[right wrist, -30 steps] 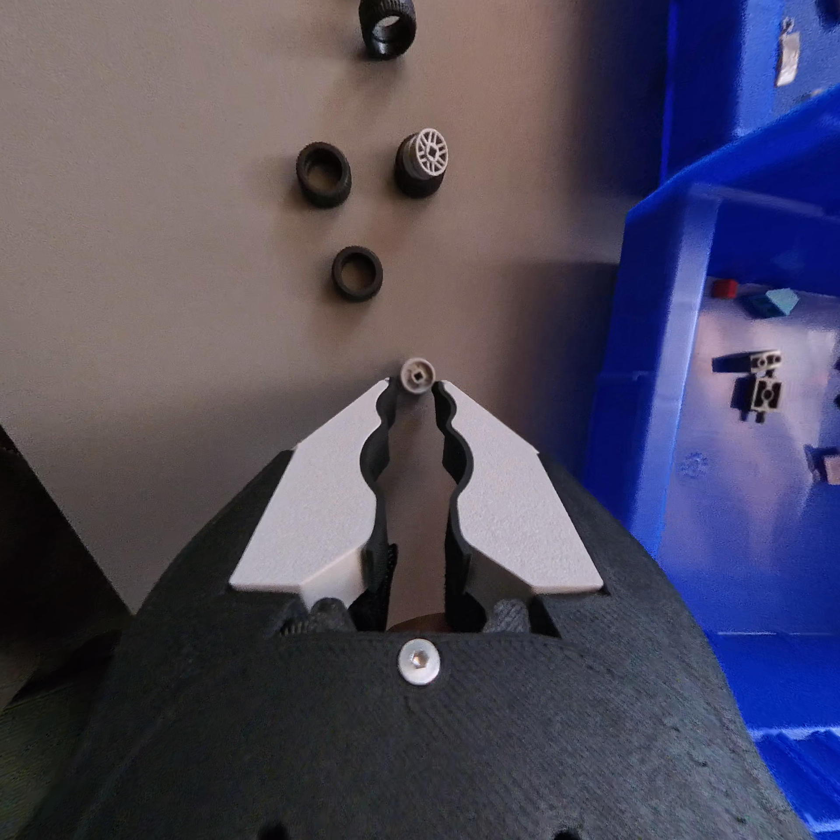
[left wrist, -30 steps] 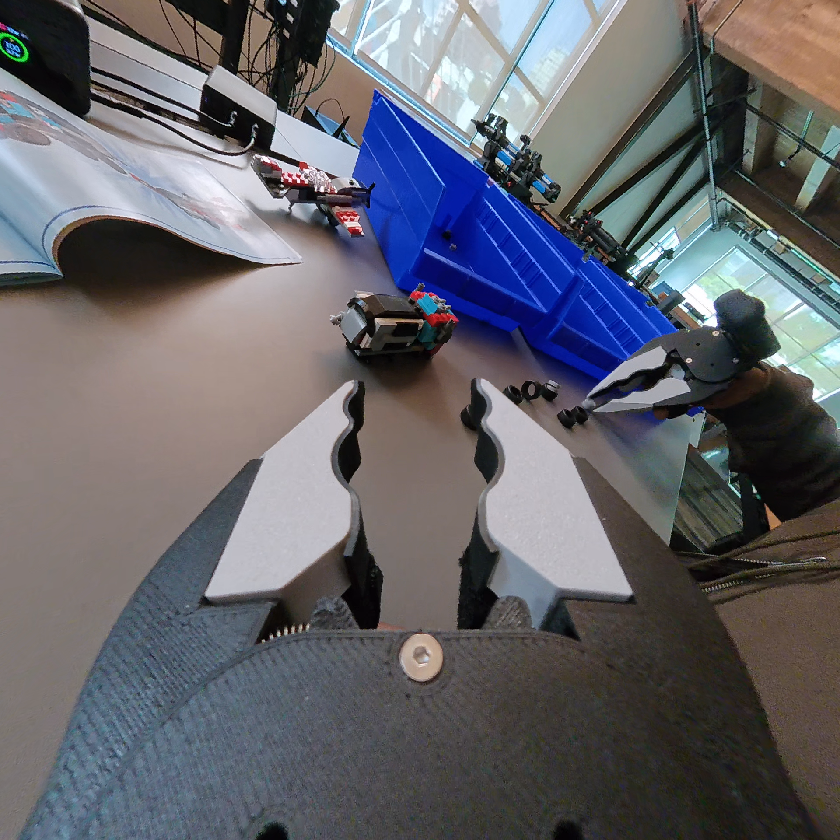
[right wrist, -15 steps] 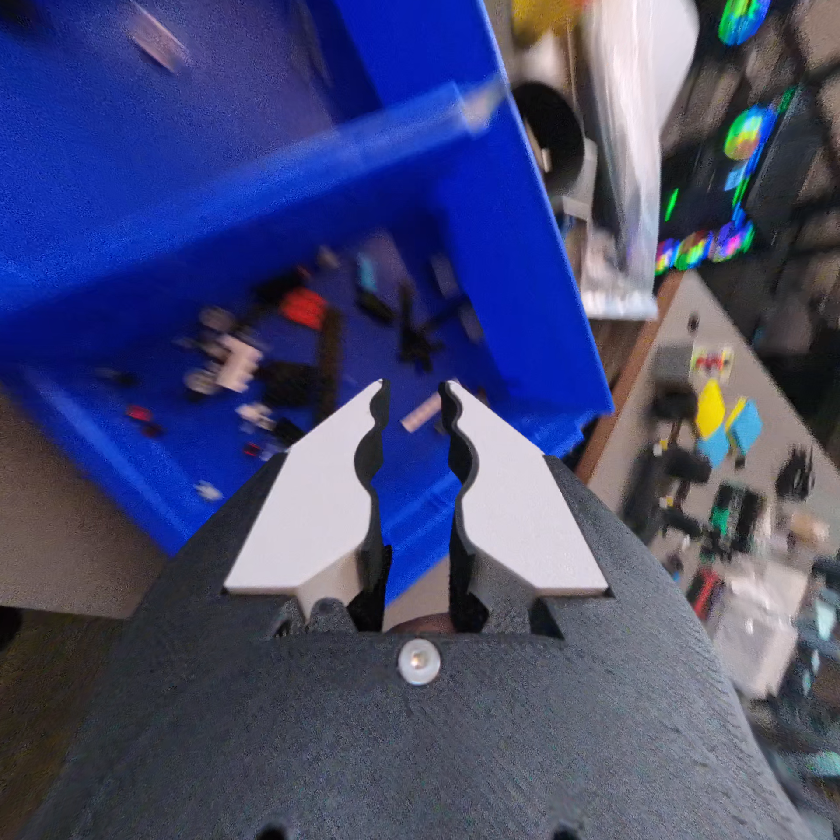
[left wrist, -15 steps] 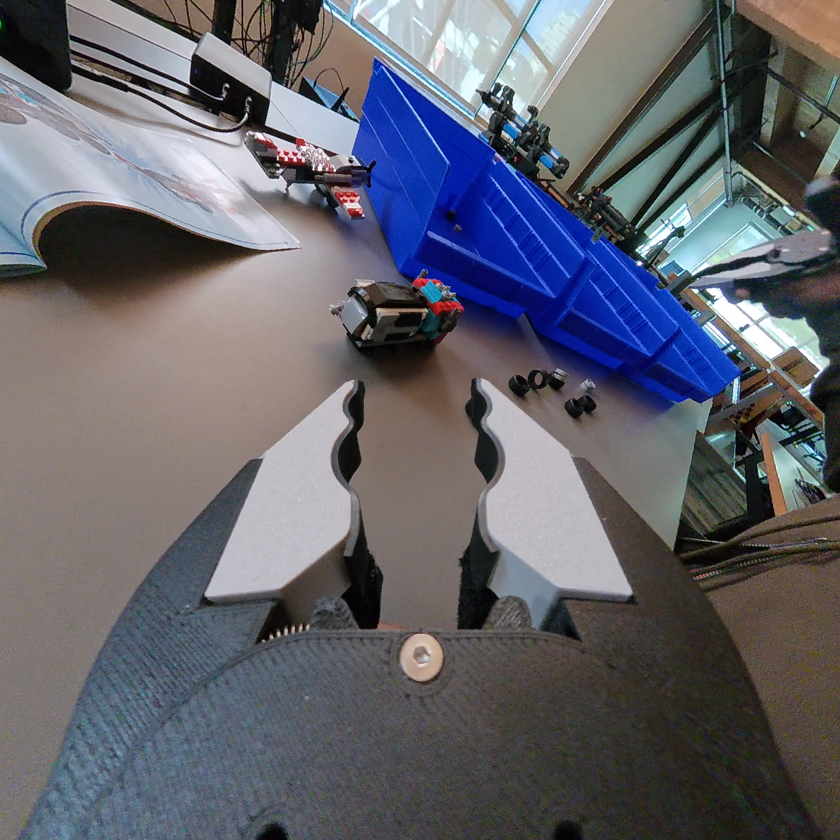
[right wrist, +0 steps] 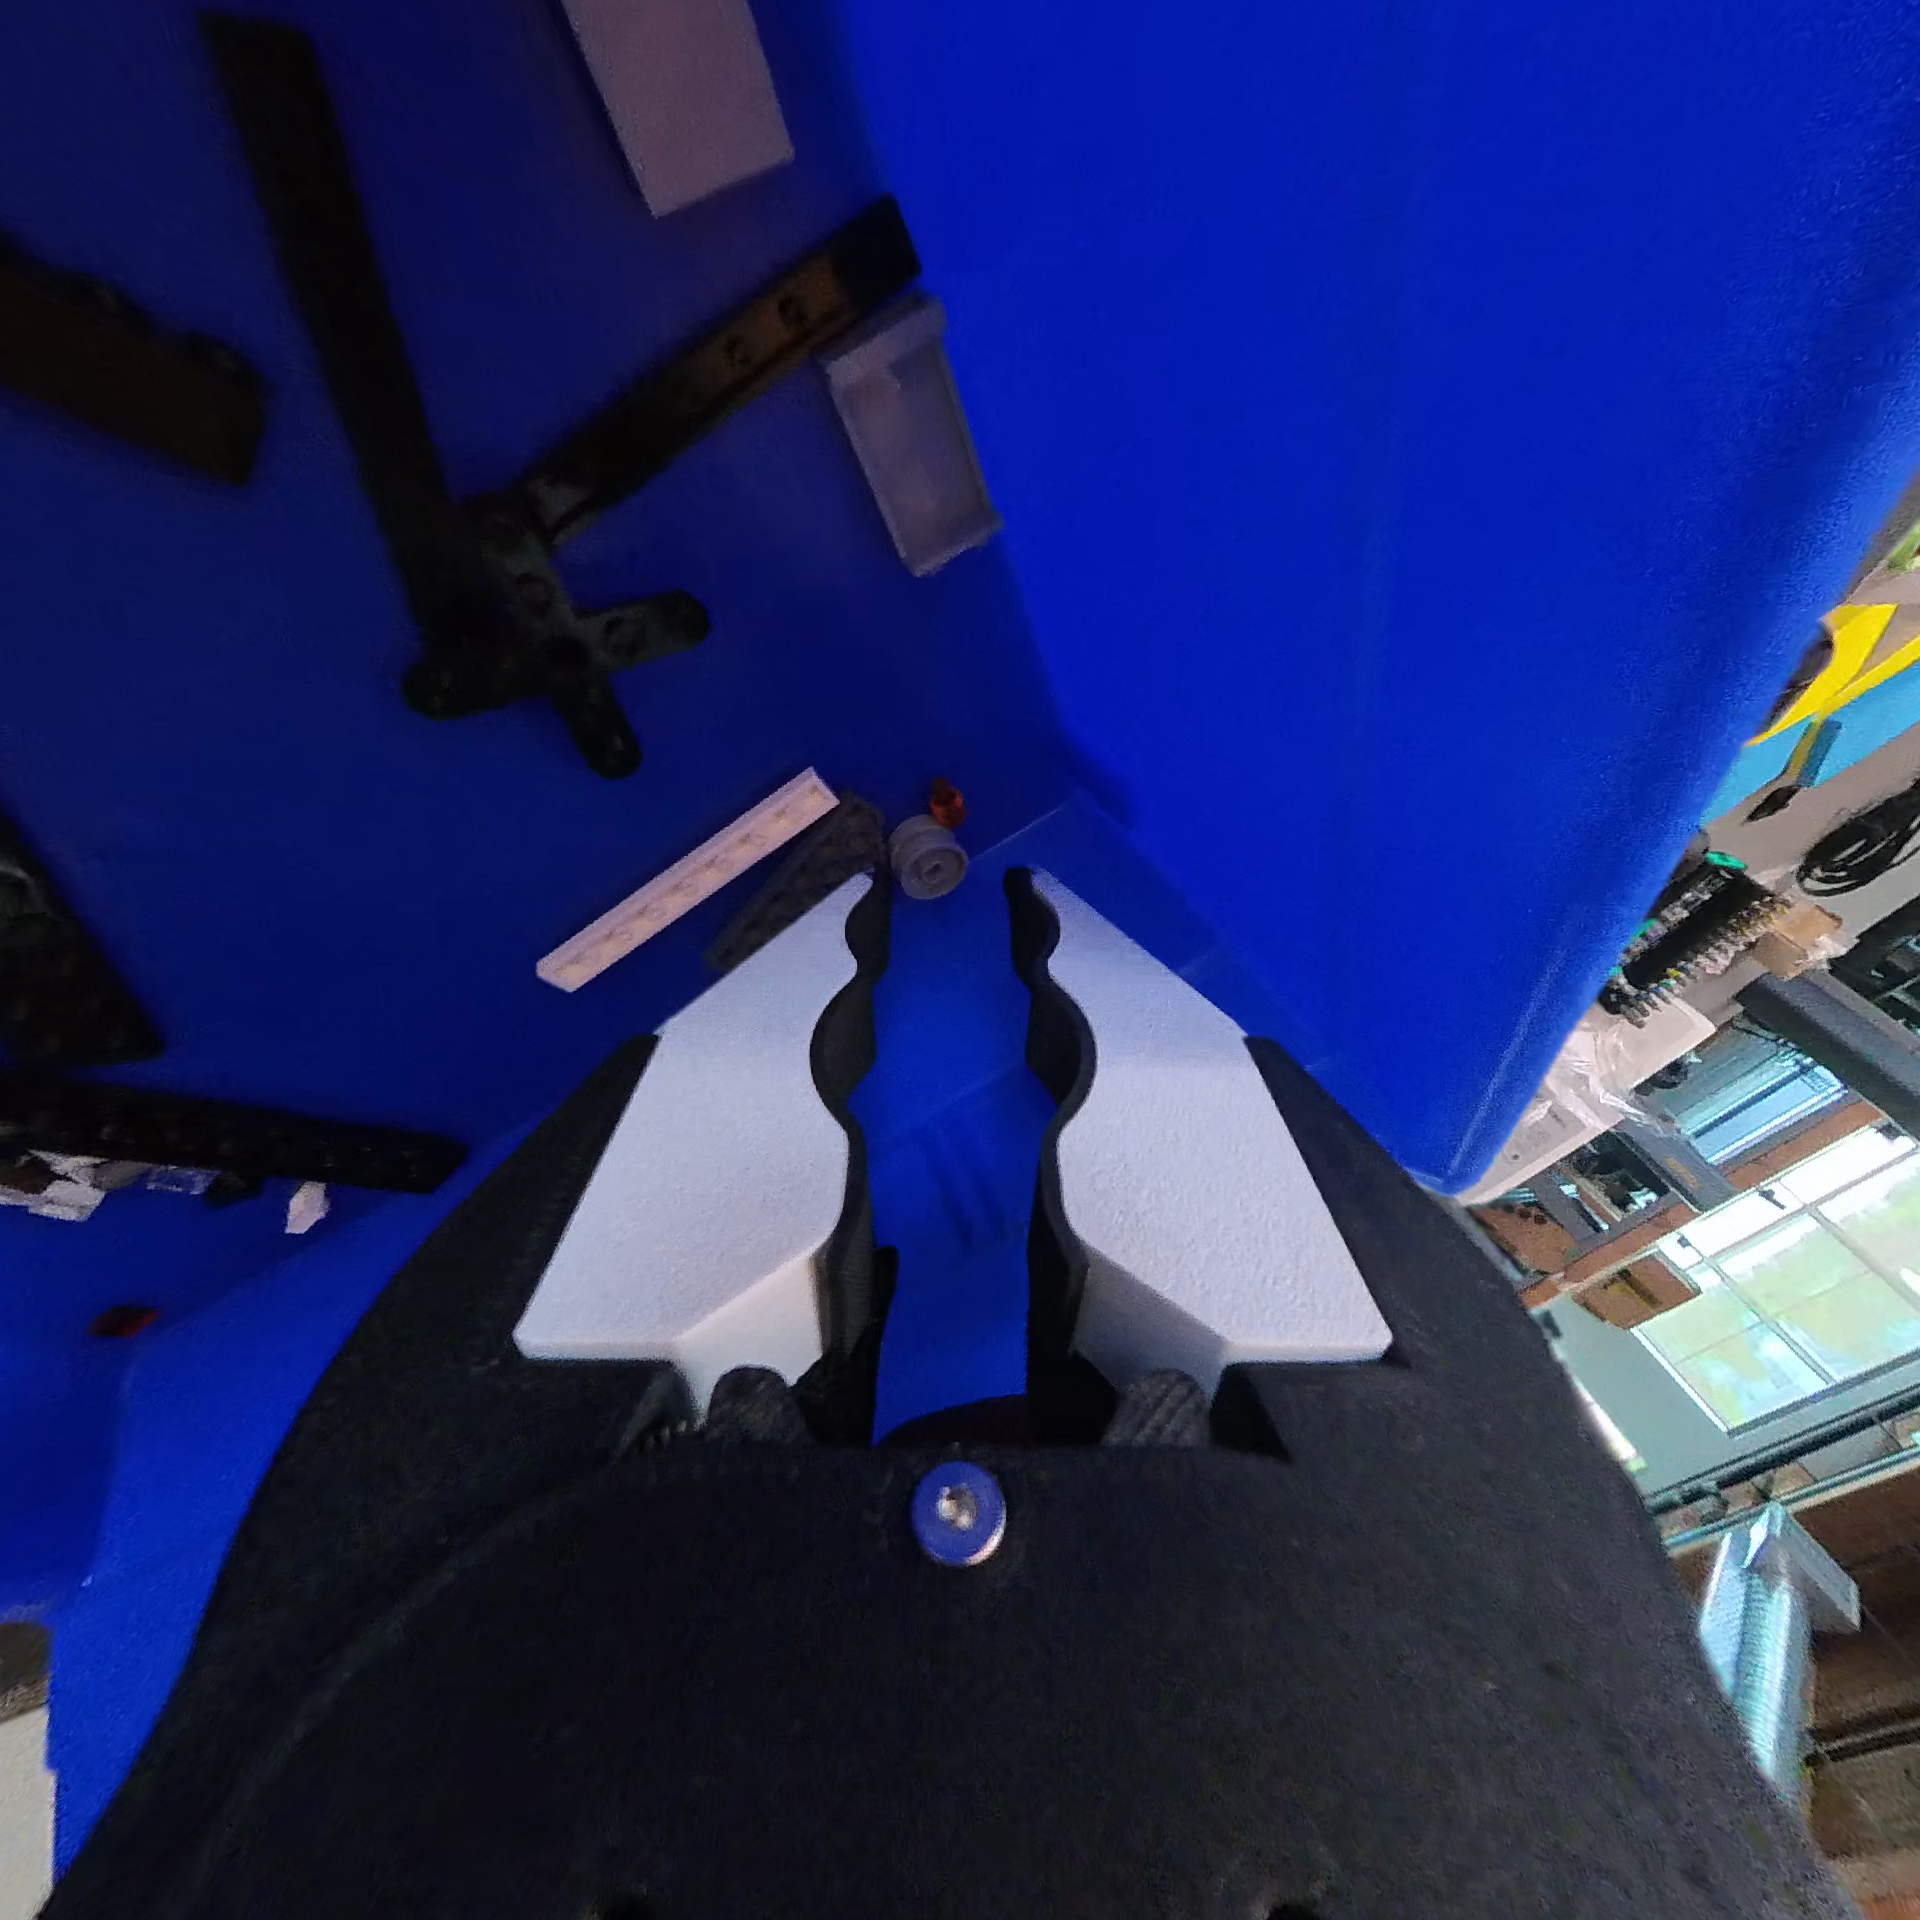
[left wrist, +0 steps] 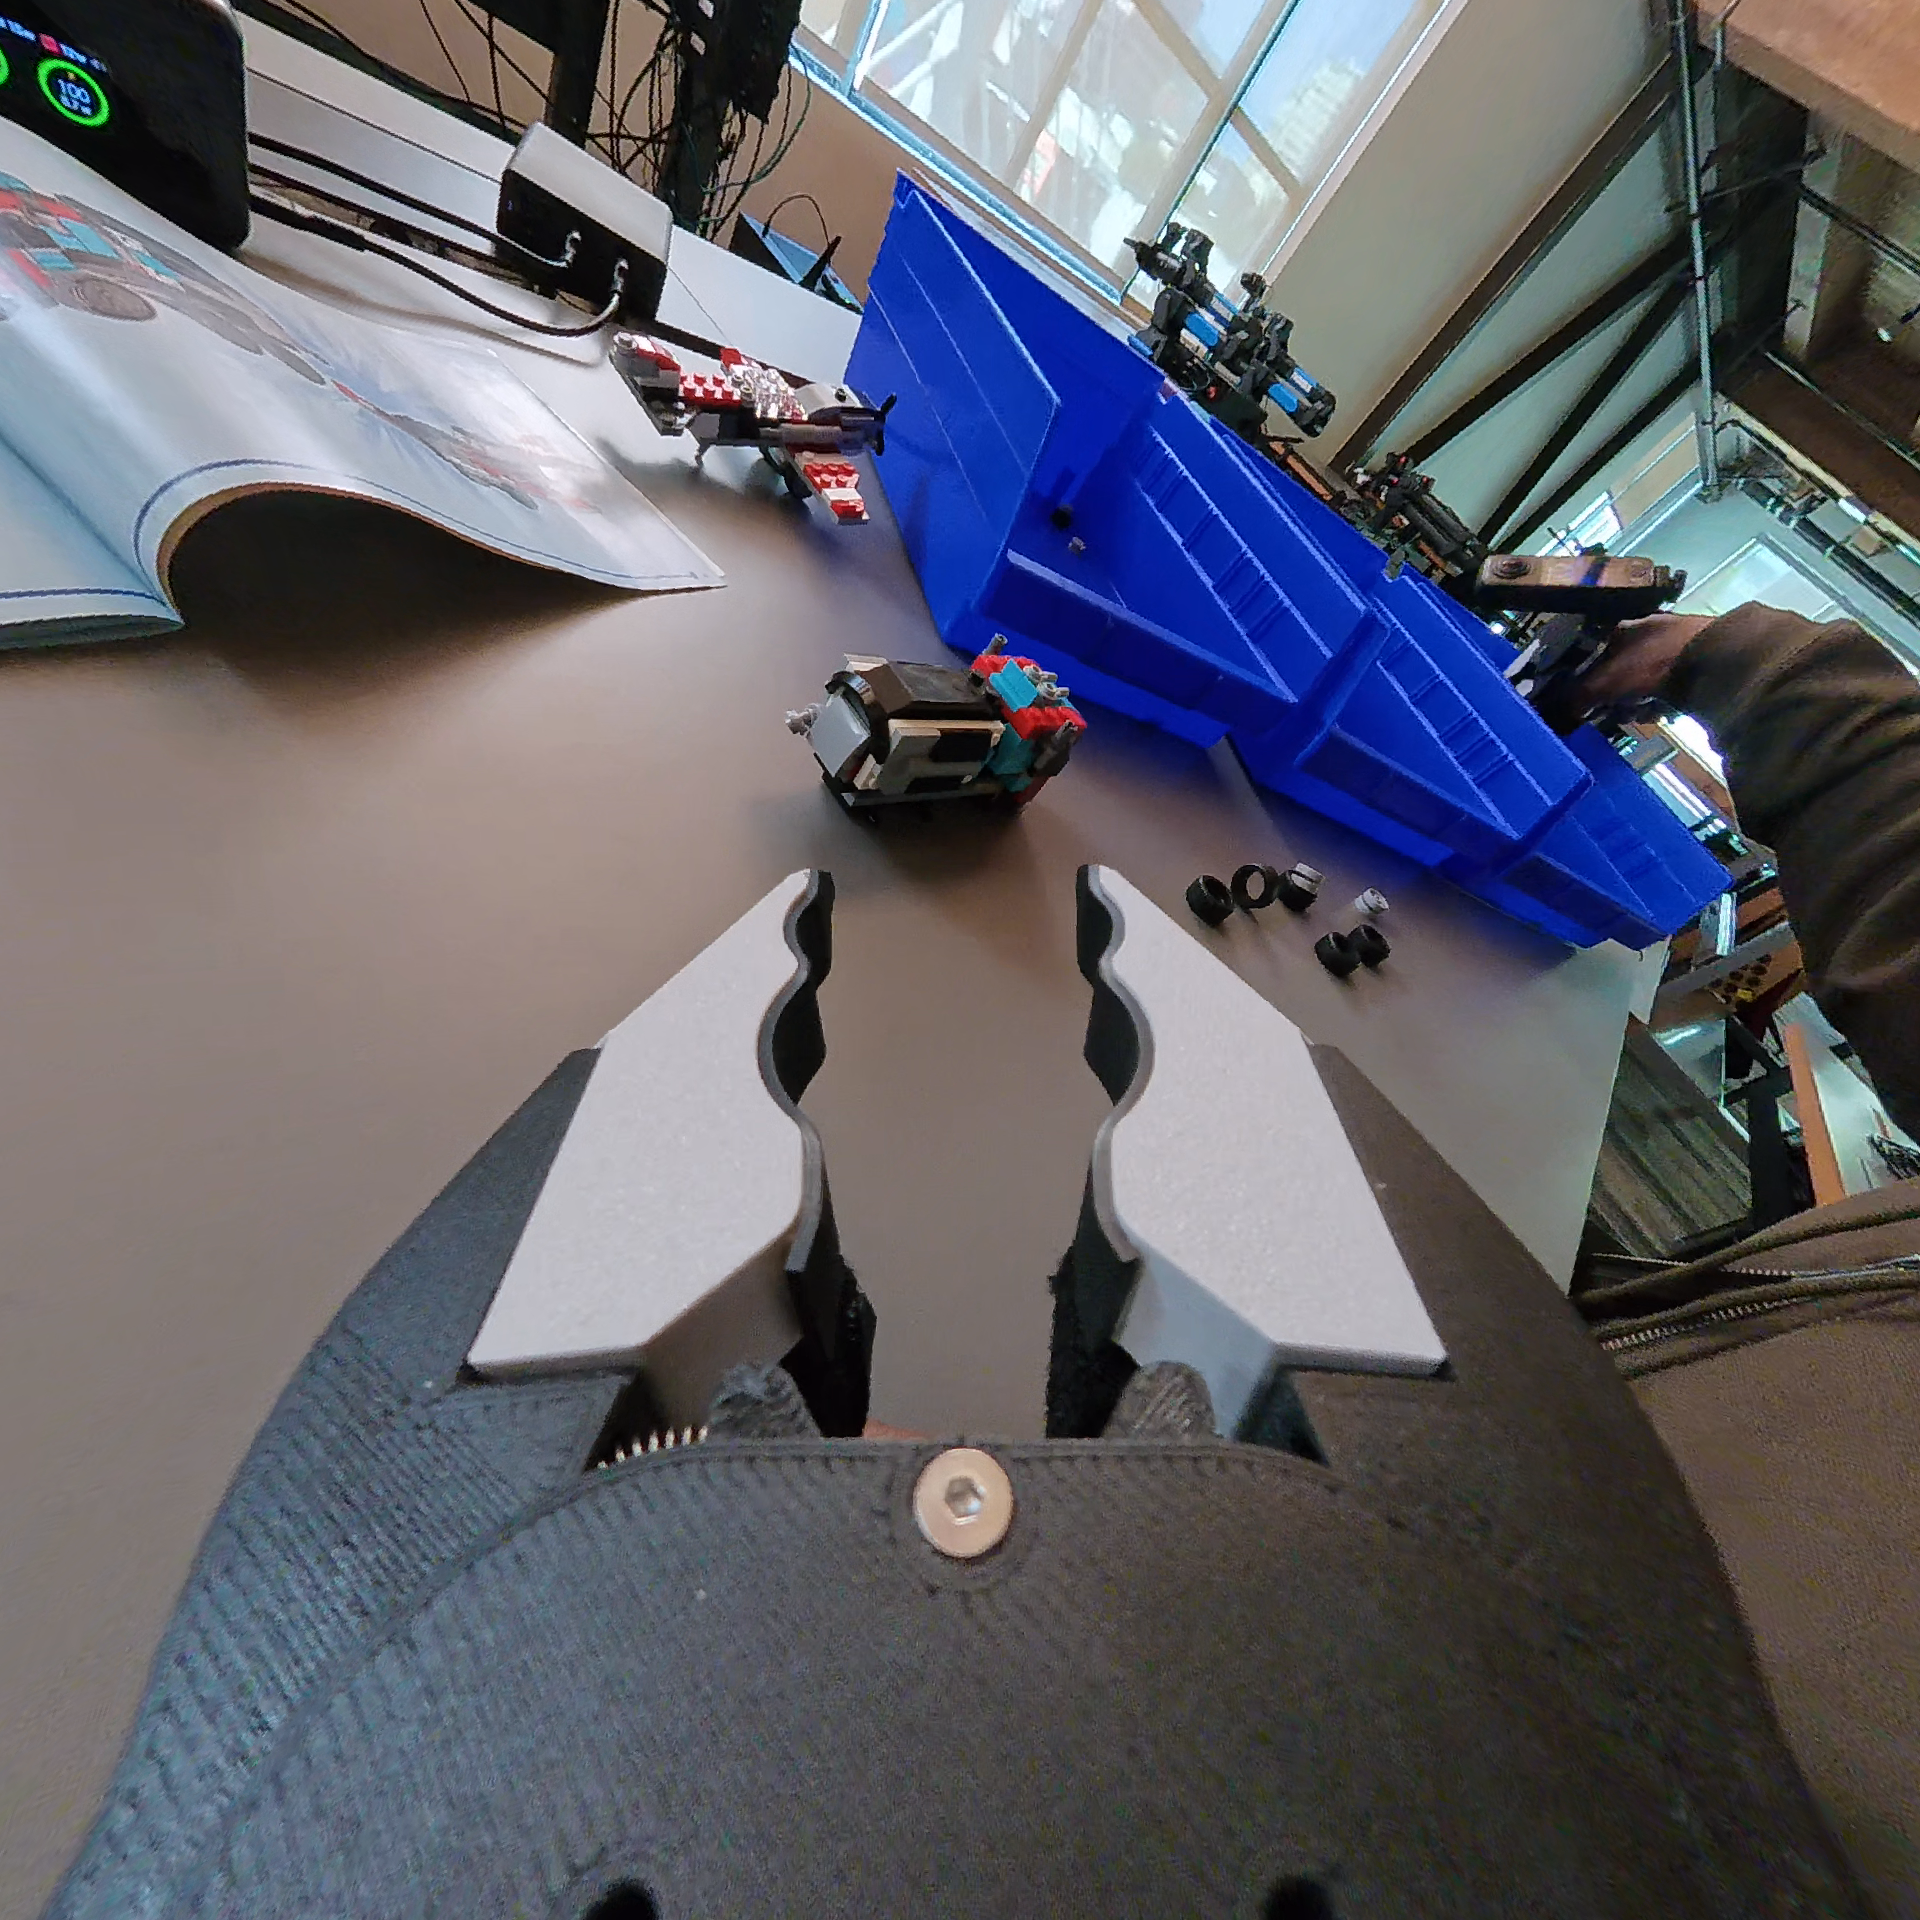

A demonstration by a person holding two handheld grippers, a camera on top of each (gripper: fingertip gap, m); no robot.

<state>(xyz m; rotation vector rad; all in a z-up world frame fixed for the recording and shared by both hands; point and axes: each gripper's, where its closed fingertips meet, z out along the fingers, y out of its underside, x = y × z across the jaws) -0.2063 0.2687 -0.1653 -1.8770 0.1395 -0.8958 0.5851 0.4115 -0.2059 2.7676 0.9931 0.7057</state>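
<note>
Inside glossy blue bin (right wrist: 1403, 520), right claw (right wrist: 940, 883) agape beside round grey hub (right wrist: 928, 854); left claw (left wrist: 951, 899) agape.

I see bright daylight come in through the big windows (left wrist: 1143, 125) at the back. It makes a soft shine on the smooth brown desk (left wrist: 364, 883). The open paper booklet (left wrist: 312, 416) drops a dark shadow under its curled page. Straight lines bend near the edges. Inside the deep blue plastic bin (right wrist: 1403, 468) it is dimmer, and the flat black pieces (right wrist: 436, 499) look a bit blurry.
</note>
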